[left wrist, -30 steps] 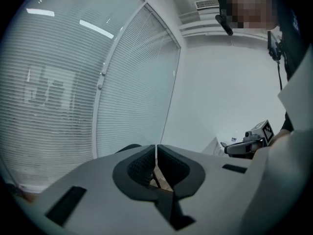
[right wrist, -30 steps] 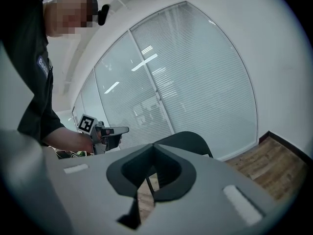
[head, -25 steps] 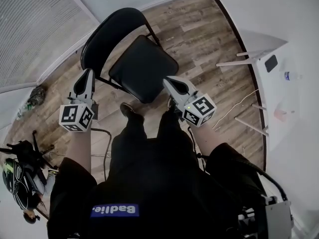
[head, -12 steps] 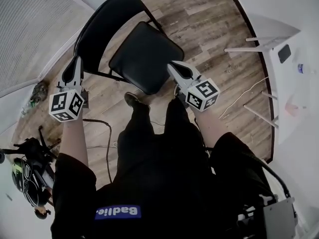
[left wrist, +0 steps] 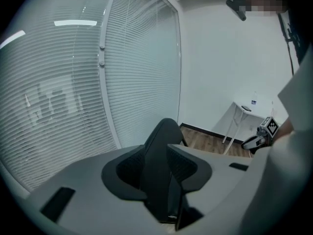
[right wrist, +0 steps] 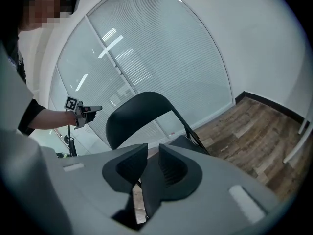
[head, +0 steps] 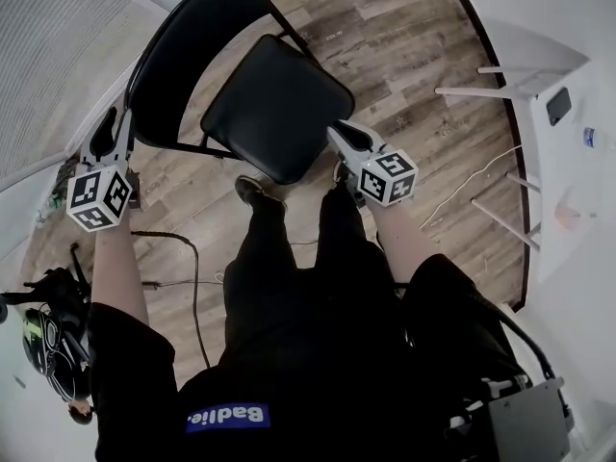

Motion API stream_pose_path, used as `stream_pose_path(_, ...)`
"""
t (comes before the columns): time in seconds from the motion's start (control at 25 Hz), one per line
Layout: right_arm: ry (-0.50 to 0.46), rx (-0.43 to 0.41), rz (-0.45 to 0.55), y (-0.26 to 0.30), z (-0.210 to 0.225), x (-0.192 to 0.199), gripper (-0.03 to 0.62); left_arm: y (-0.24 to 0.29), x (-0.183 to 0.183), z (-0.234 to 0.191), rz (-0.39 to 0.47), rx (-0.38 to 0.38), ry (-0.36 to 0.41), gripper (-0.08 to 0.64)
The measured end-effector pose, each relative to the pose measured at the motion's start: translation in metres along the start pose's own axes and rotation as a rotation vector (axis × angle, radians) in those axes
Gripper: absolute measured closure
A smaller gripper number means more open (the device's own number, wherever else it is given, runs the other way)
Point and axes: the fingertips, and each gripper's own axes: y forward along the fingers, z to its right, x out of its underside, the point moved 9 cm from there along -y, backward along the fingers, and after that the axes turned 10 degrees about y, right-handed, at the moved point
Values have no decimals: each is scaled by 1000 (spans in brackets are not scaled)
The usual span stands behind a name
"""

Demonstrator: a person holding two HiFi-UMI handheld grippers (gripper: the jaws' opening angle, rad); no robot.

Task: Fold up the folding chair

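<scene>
Looking down through the head view, I see the folding chair (head: pixel 274 109) standing unfolded on the wood floor (head: pixel 414 56), just ahead of the person's legs (head: pixel 289 248). Its backrest (head: pixel 183 41) lies toward the upper left and its seat (head: pixel 298 138) runs down-right from there, so the chair's front faces the person. The left gripper (head: pixel 113 121) is just beside the backrest's left edge. The right gripper (head: pixel 342 135) is at the seat's right front corner.

Only the left gripper view gives me the backrest edge-on, standing upright in the gap between jaws that have just been opening to a middling width. I cannot tell whether the pads touch it. That view also shows a white table (left wrist: pixel 247 106) by the wall. The right gripper view shows the backrest broadside instead. Its jaws have just been opening to a narrow slit, with the seat's edge in it and floor showing beside that edge.
</scene>
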Motion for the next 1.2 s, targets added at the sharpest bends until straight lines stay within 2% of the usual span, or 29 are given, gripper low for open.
stream_pose_path(0.24,97,33,-29,16,45,32,470,16,16,-16,-60,28,34,397)
stream_pose_path(0.48,219,78,-50,29,84,72,419,26,36,-27,-98,44,-6,357)
stream_pose_path(0.64,308,112,-46,38,108,101,382,34,48,-33,-121,60,0,340)
stream_pose_path(1.0,549,170,-31,53,159,176,281,60,59,-33,-131,110,44,324)
stream_pose_path(1.2,649,154,18,69,180,196,230,75,64,-27,-119,129,54,322)
